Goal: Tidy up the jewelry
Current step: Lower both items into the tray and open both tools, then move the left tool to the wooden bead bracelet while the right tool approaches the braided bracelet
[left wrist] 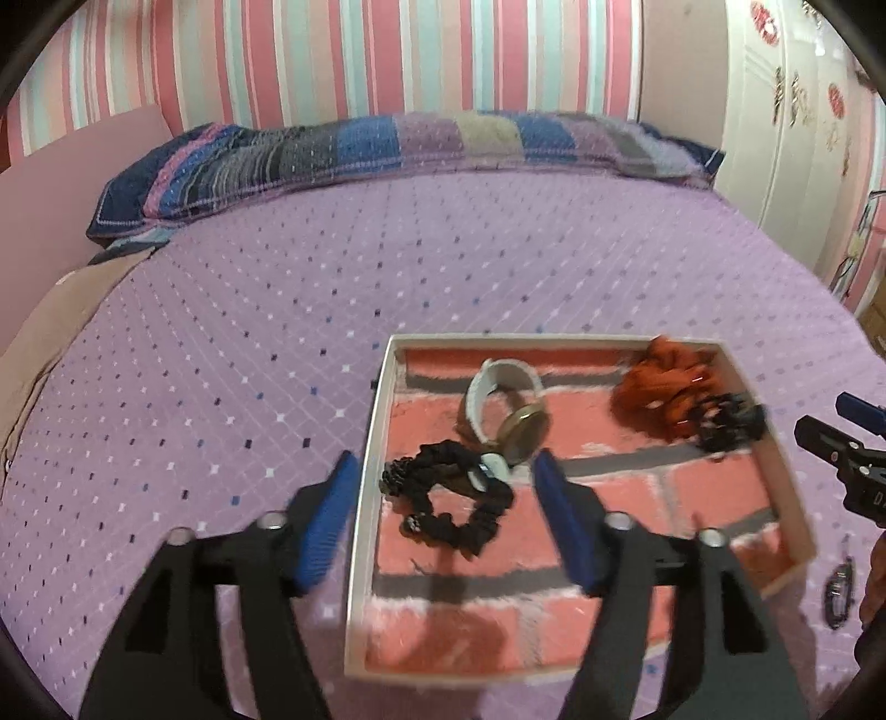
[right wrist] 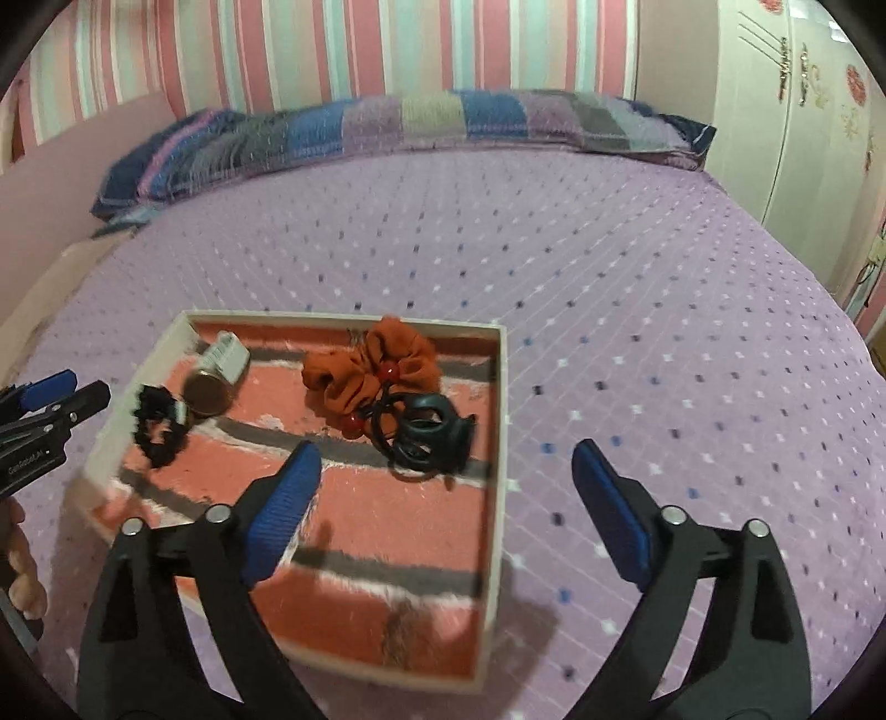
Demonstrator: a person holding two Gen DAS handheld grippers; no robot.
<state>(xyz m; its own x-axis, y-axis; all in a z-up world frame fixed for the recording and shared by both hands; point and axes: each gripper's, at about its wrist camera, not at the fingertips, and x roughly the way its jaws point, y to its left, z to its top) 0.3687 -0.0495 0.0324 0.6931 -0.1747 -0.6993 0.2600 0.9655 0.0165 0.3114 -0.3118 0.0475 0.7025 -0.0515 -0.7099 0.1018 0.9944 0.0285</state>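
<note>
With both tongs released and empty, I see the left gripper [left wrist: 443, 520] straddling the tray [left wrist: 368, 476] wall above the black scrunchie [left wrist: 448, 498]; watch [left wrist: 509, 415] center, orange scrunchie [left wrist: 664, 387] far right. Right gripper [right wrist: 448, 498] straddles the opposite wall. Risk: descending snags the rim, tipping everything.

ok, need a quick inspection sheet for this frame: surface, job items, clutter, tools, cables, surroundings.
Surface: purple diamond-quilted bedspread.
Job's things: white-walled shallow tray with brick-print floor holds a black fabric scrunchie, white-strap gold-face wristwatch, orange fabric scrunchie and black hair ties with a clip.
Clutter: small dark item on the bedspread right of the tray, unclear what.
Grippers: left tool open, straddling the tray's left wall; right tool open, straddling its right wall.
Cables: nothing seen.
Surroundings: striped patchwork pillow, striped wallpaper, white wardrobe.
</note>
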